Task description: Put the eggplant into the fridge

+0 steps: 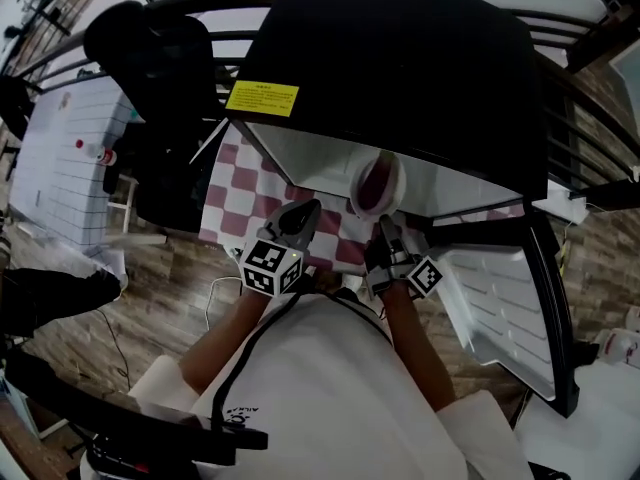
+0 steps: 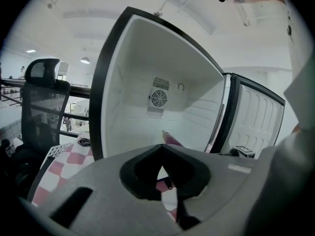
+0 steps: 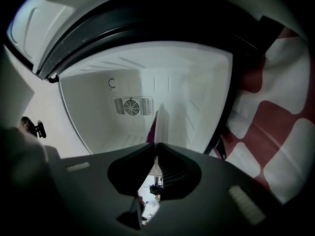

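The eggplant (image 1: 372, 188) is carried on a plate (image 1: 393, 165), pinched by its rim in the right gripper's (image 1: 385, 228) narrow jaws at the fridge (image 1: 400, 68) mouth, 12 o'clock of them, the left gripper's (image 1: 300, 213) jaws closed empty, and could be spilled if the plate is knocked or tilted.

No wording can be read outright. A yellow rectangular sticker (image 1: 262, 98) is seen on the black top panel of the open fridge (image 1: 400, 58). Lines of dark print are carried on it, but they are too small to be made out. Black-and-white square coded markers, without letters or numbers, are borne by the cube (image 1: 270, 265) of the left gripper (image 1: 300, 216) and by the cube (image 1: 424, 276) of the right gripper (image 1: 386, 230). A small dark logo (image 1: 238, 414) is printed on the white shirt (image 1: 320, 388), and it cannot be deciphered.
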